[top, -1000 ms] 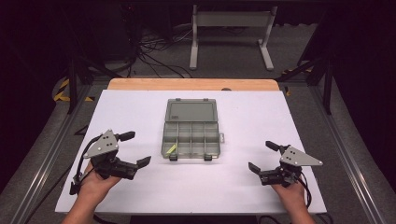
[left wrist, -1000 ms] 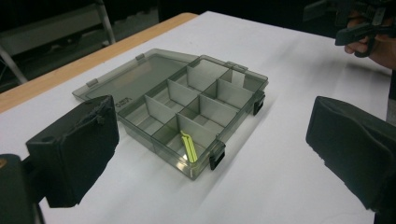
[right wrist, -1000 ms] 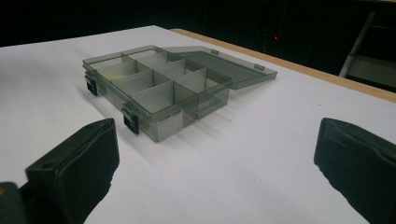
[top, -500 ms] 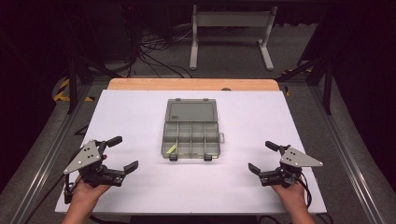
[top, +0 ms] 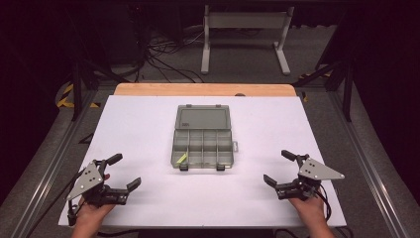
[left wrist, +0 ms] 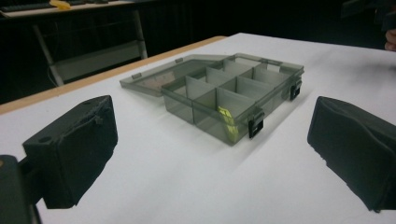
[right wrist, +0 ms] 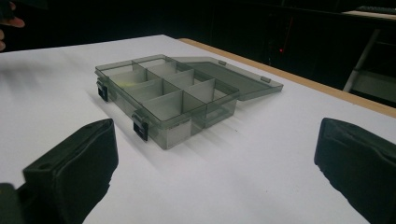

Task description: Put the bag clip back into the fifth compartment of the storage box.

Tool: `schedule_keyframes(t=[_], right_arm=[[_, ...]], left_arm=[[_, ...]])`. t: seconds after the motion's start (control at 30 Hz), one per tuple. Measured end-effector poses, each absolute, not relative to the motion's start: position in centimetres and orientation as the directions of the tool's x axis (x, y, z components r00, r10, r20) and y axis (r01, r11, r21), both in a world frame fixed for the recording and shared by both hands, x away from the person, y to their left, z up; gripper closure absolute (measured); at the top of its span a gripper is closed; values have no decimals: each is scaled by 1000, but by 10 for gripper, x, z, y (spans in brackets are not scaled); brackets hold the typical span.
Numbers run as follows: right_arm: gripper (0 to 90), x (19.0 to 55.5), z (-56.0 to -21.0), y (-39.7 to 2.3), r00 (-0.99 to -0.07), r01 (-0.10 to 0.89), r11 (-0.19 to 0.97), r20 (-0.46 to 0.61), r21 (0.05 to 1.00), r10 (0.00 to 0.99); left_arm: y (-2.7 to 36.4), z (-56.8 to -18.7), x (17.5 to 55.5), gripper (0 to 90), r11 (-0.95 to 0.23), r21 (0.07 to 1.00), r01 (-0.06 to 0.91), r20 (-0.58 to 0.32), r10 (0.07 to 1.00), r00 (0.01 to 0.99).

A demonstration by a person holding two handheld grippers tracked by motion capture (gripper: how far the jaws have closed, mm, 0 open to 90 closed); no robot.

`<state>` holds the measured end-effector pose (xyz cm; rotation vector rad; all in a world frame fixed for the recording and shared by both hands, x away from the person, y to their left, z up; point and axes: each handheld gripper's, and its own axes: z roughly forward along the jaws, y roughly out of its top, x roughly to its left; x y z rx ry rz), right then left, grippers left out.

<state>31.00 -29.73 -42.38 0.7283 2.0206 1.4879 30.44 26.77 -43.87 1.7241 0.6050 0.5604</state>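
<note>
A smoky grey plastic compartment box [top: 203, 147] lies in the middle of the white table [top: 148, 124], its lid [top: 203, 118] folded flat open toward the far side. Its front left compartment holds a small yellow-green piece [top: 181, 158], also seen in the left gripper view as a yellow-green piece [left wrist: 227, 116]. My left gripper [top: 124, 172] rests open near the front left corner, nothing between its pads. At the front right my right gripper [top: 280, 167] is open and empty. Both point toward the box [left wrist: 233, 100] [right wrist: 168, 100] from a distance.
Two black latches [top: 183, 167] sit on the box's front wall. A wooden strip [top: 203, 89] runs along the table's far edge. Beyond it the dark floor holds a white stand [top: 245, 29] and loose cables [top: 163, 59]. Metal rails [top: 49, 158] flank the table.
My left gripper has drawn back toward the front left corner of the table, away from the box. The right gripper has stayed where it was.
</note>
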Motion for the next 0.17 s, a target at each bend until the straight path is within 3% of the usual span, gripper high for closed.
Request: schedule_keyframes(t=[0.17], right_arm=[[3,310,-424,-296,-725,112,248,-91,962,683]], left_arm=[[269,-448,310,25,-164,977,138,6,664,748]])
